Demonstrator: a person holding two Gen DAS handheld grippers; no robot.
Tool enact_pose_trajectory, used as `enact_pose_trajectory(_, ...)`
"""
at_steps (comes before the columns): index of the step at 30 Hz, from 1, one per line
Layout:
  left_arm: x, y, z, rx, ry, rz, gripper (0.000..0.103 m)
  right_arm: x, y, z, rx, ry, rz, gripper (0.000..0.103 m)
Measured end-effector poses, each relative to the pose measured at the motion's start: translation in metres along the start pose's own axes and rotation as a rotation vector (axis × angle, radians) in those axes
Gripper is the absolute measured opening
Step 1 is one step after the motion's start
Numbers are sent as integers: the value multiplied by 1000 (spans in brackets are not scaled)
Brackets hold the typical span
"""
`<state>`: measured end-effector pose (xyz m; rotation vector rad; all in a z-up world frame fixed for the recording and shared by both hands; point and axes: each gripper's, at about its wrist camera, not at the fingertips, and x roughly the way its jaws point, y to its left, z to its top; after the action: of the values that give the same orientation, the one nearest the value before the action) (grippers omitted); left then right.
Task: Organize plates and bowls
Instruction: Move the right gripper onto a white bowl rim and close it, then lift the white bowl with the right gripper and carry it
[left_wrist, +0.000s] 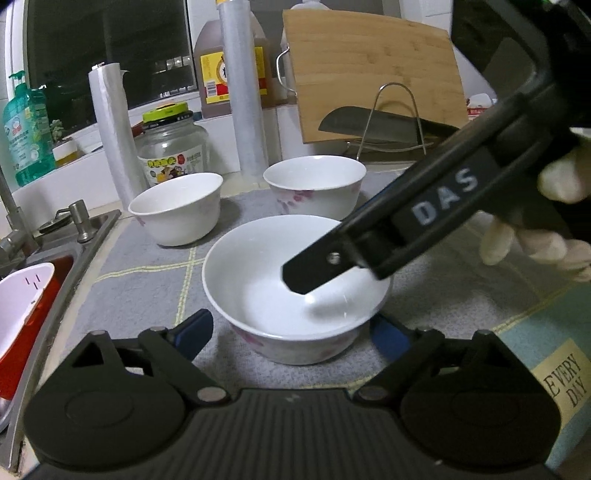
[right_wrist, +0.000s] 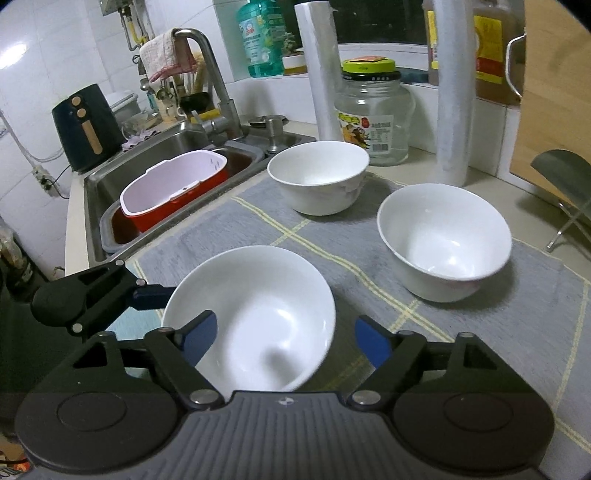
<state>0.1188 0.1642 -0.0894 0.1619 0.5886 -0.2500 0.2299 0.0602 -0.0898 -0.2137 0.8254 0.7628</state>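
Presently nearest bowl (left_wrist: 295, 288) is sitting upright, mouth upward; left hand-held gripper (left_wrist: 295, 332) straddling it, right hand-held gripper (right_wrist: 280, 339) straddling its rim, contact unclear.

1. Held the left tool (left_wrist: 291, 321) angled down toward the tabletop, blue fingers (left_wrist: 195, 332) set part-way apart, with a gap showing beside the left pad.
2. Held the right tool (right_wrist: 285, 321) pitched down more steeply, fingers likewise part-way apart, neither pad seen pressing.
3. Brought the right tool in across the left one's view from the upper right, fingertip lowest.
4. Gripped its handle with a pale-gloved hand (left_wrist: 554, 214), fingers curled beneath.
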Motion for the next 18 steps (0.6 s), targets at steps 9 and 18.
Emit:
enact_pose_trajectory(9,-2,3,2,7,-12,-13,90,7,2,6,-12,-1,42,80)
enact_pose_trajectory(18,-2,4,4,10,-4,-18,90,5,2,8,-15,10,73,79)
